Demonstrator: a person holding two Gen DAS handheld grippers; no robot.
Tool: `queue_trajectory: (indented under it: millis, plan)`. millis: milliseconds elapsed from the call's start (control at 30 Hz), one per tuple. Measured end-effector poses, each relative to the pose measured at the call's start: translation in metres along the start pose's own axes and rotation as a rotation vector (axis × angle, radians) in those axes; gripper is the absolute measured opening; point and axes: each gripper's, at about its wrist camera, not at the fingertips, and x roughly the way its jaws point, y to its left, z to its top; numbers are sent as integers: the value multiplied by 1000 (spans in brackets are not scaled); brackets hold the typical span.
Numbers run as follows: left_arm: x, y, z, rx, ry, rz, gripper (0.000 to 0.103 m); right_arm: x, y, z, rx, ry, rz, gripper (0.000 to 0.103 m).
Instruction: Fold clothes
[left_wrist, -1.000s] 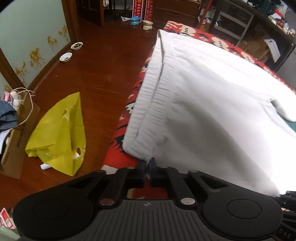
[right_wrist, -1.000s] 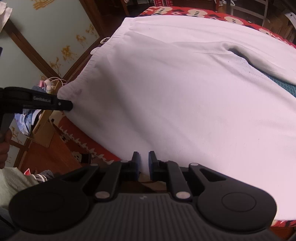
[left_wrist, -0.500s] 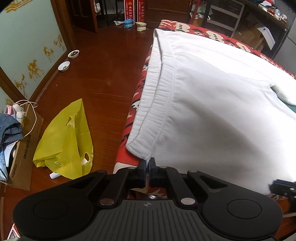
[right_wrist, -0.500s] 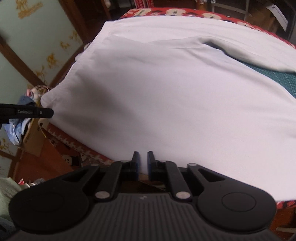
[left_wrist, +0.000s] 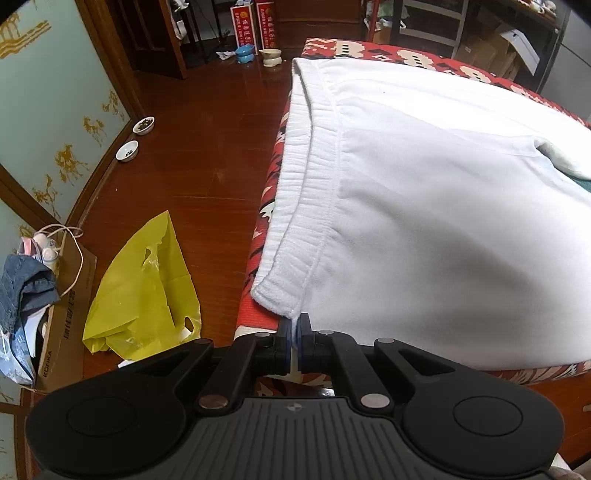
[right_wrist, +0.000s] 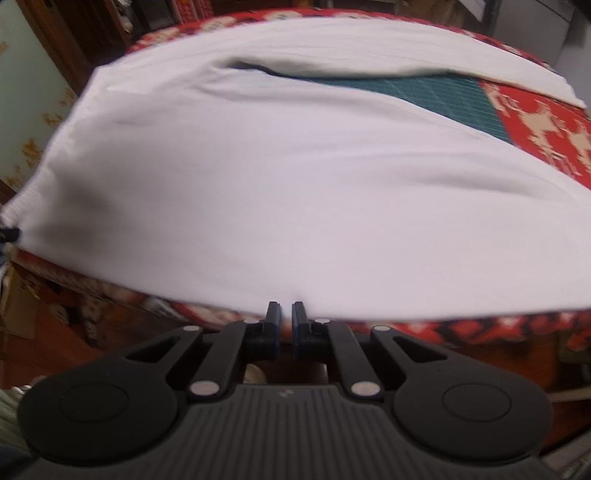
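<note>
Left tongs (left_wrist: 294, 332) are clamped on the near corner of the white trousers (left_wrist: 424, 221), right at the end of the ribbed waistband (left_wrist: 306, 177); a sliver of white cloth is seen pinched between the pads. Right tongs (right_wrist: 285, 321) are parted by a narrow gap and opening; the near hem of the trousers (right_wrist: 295, 192) is met at their tips, but whether cloth sits in the gap cannot be told, since that view is blurred.

Trousers are spread flat on a table covered by a red patterned cloth (left_wrist: 388, 55), waistband along the table's left edge. Two legs are seen, split by a dark opening, with a green mat (right_wrist: 424, 92) exposed between them. Leg ends are cut off in the left view; the far leg's end is barely made out in the right view. Fabric is plain white, mostly smooth, with soft shadows near the held corner.

On the wood floor (left_wrist: 207, 155): a yellow bag (left_wrist: 144, 291), a cardboard box (left_wrist: 62, 321) partly cut off, two small bowls (left_wrist: 127, 151).
</note>
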Motion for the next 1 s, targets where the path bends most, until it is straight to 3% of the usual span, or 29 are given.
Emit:
queue_trajectory:
  millis: [100, 167, 367, 500, 600, 733, 900, 1000]
  plan:
    - [-4, -4, -1, 10, -12, 8, 18, -12, -15, -2, 37, -20, -13, 10]
    - [-5, -2, -3, -12, -13, 14, 20, -19, -22, -1, 40, -42, -11, 11]
    - [-30, -16, 1, -3, -87, 43, 19, -13, -20, 25, 42, -97, -2, 11]
    - [-37, -51, 12, 62, -137, -31, 20, 3, -10, 34, 24, -112, 15, 11]
    - [-23, -81, 20, 106, -132, -90, 20, 14, -4, 32, 16, -97, 21, 12]
    - [-1, -108, 19, 165, -85, -105, 20, 20, 0, 20, 4, -92, 23, 12]
    - [0, -101, 5, 170, -68, -78, 27, 15, -4, 10, -28, -66, 30, 12]
    - [-3, -88, 5, 142, -51, -41, 27, 11, -10, 11, -13, -52, 22, 13]
